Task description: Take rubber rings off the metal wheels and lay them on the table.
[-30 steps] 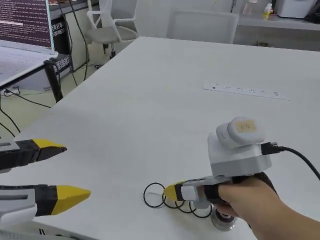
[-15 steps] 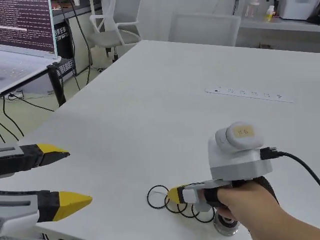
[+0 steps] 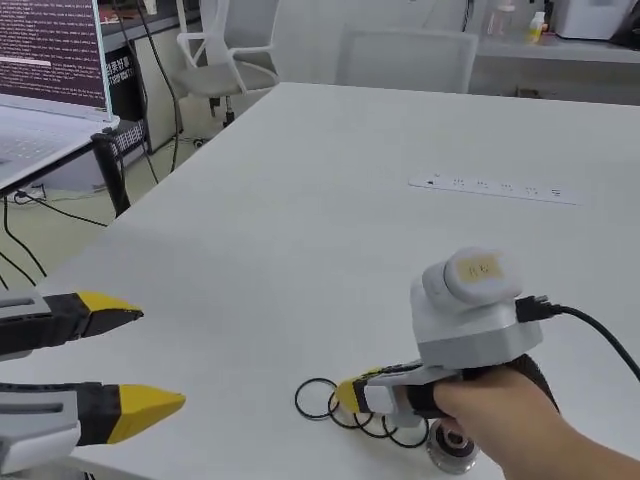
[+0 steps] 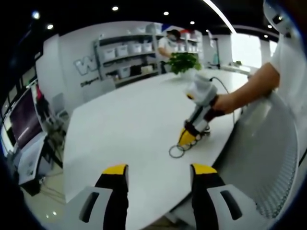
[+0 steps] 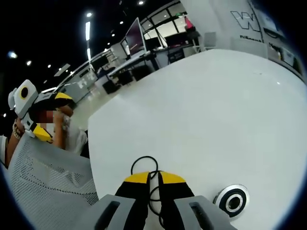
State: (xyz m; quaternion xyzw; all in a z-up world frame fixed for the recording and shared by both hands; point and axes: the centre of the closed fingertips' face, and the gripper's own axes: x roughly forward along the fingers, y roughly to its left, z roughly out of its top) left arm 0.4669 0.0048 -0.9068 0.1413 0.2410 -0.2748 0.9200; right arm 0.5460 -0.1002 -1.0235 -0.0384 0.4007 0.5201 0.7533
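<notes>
White table (image 3: 300, 200), with a big "W" on the far wall (image 4: 81, 64). My right gripper (image 3: 345, 393) has its jaws nearly together over a strand of the rubber rings (image 3: 318, 398), and I can't tell if they pinch it. The rings lie overlapping on the table, with the metal wheel (image 3: 452, 445) just beside them. My left gripper (image 3: 160, 358) hangs spread wide, well apart. The monitor (image 3: 50, 45) text is unreadable.

The head view looks forward and down from above and behind the right gripper (image 3: 346, 394), fairly near. The left gripper view faces across the table (image 4: 124, 110) at the right gripper's tips, from well off in front of them. The right gripper view sits low and close, looking along its own jaws. All three views share the rubber rings (image 3: 372, 424) just ahead of those tips.
</notes>
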